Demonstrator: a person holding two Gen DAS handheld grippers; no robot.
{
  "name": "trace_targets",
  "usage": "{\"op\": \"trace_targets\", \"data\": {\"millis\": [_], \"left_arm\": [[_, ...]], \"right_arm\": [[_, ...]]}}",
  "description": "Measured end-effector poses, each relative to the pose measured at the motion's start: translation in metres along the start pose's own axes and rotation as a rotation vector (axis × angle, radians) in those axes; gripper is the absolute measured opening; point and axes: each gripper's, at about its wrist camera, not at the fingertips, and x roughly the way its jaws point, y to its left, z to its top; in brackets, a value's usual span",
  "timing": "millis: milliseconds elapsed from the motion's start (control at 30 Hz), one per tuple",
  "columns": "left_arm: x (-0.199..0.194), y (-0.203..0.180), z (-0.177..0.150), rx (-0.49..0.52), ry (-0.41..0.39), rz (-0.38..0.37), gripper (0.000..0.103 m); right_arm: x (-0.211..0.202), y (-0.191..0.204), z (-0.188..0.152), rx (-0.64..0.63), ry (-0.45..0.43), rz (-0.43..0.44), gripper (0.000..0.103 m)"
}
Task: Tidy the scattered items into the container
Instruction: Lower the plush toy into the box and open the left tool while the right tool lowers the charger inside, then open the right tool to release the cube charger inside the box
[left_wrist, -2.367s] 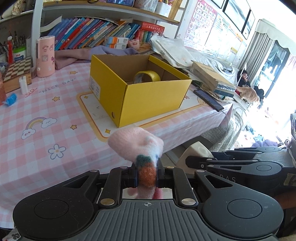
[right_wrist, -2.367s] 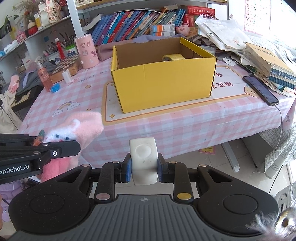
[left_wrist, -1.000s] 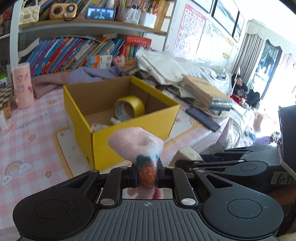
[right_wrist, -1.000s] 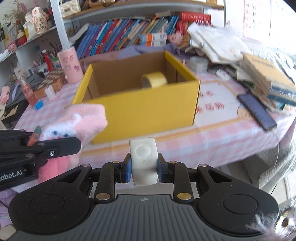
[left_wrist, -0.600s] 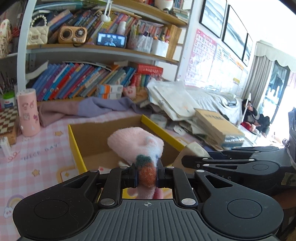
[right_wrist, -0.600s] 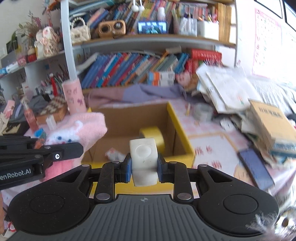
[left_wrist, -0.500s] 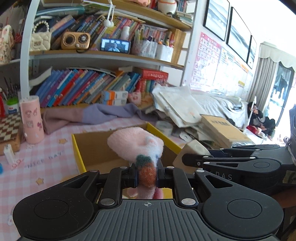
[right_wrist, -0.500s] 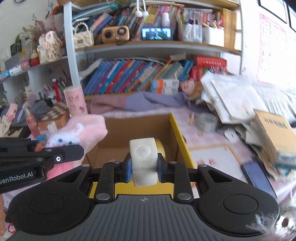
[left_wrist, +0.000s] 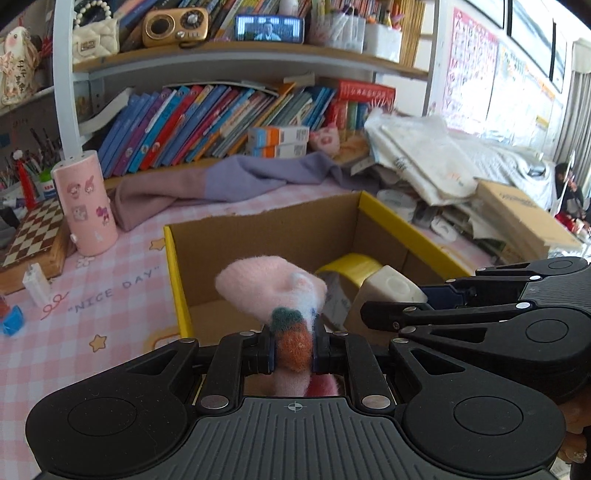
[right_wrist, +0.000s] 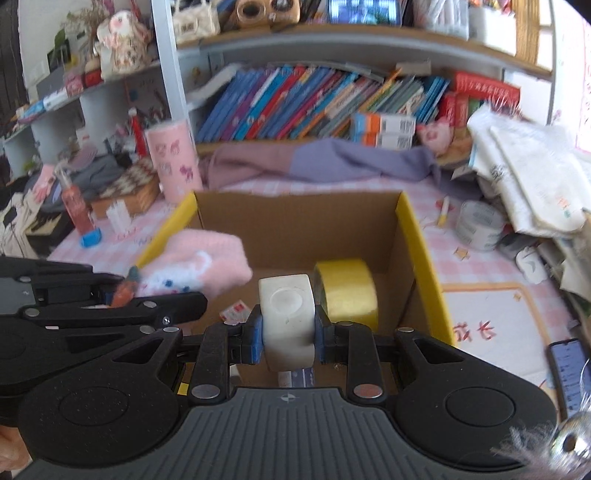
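My left gripper (left_wrist: 293, 350) is shut on a fluffy pink sock (left_wrist: 269, 282) with an orange and green carrot patch, held over the near left part of the yellow cardboard box (left_wrist: 177, 273). My right gripper (right_wrist: 288, 334) is shut on a white rounded block (right_wrist: 287, 317), also above the box (right_wrist: 424, 266). Each gripper shows in the other's view: the right one (left_wrist: 402, 299) with the block (left_wrist: 388, 288), the left one (right_wrist: 129, 291) with the sock (right_wrist: 207, 258). Inside the box stands a yellow tape roll (right_wrist: 347, 288), with small paper packets (right_wrist: 234, 314) on the floor.
The box sits on a pink checked tablecloth (left_wrist: 74, 295). A pink cylinder (left_wrist: 85, 203), a chessboard (left_wrist: 33, 229) and a purple cloth (left_wrist: 258, 177) lie behind it. Books fill the shelf. Stacked papers (right_wrist: 535, 177), a grey tape roll (right_wrist: 478, 225) and a phone (right_wrist: 569, 373) crowd the right.
Both grippers have moved forward from in front of the box to over its open top, each still holding its item. The box interior now fills the middle of both views.
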Motion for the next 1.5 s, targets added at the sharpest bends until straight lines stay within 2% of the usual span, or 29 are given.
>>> {"op": "trace_targets", "data": {"millis": [200, 567, 633, 767, 900, 967, 1167, 1500], "left_arm": [[0.016, -0.004, -0.005, 0.016, 0.060, 0.027, 0.017], [0.020, -0.005, -0.006, 0.004, 0.074, 0.037, 0.022], [0.019, -0.006, -0.006, 0.008, 0.070, 0.039, 0.025], [0.011, -0.006, -0.007, -0.001, 0.047, 0.067, 0.051], [-0.004, -0.005, -0.004, -0.016, 0.003, 0.058, 0.061], [-0.013, -0.006, -0.003, -0.015, -0.022, 0.064, 0.064], [-0.039, -0.009, -0.005, -0.023, -0.088, 0.076, 0.076], [-0.064, 0.000, -0.025, -0.077, -0.107, 0.092, 0.078]], "right_arm": [[0.024, -0.009, -0.009, -0.005, 0.085, 0.020, 0.025], [0.036, -0.022, -0.008, 0.042, 0.118, 0.049, 0.028], [0.035, -0.023, -0.008, 0.045, 0.112, 0.044, 0.028], [0.027, -0.028, -0.007, 0.074, 0.085, 0.034, 0.031], [0.014, -0.030, -0.007, 0.091, 0.048, 0.025, 0.037], [0.007, -0.029, -0.006, 0.093, 0.029, 0.018, 0.041], [-0.015, -0.023, -0.010, 0.100, -0.021, -0.002, 0.045], [-0.044, -0.008, -0.025, 0.097, -0.062, -0.049, 0.048]]}}
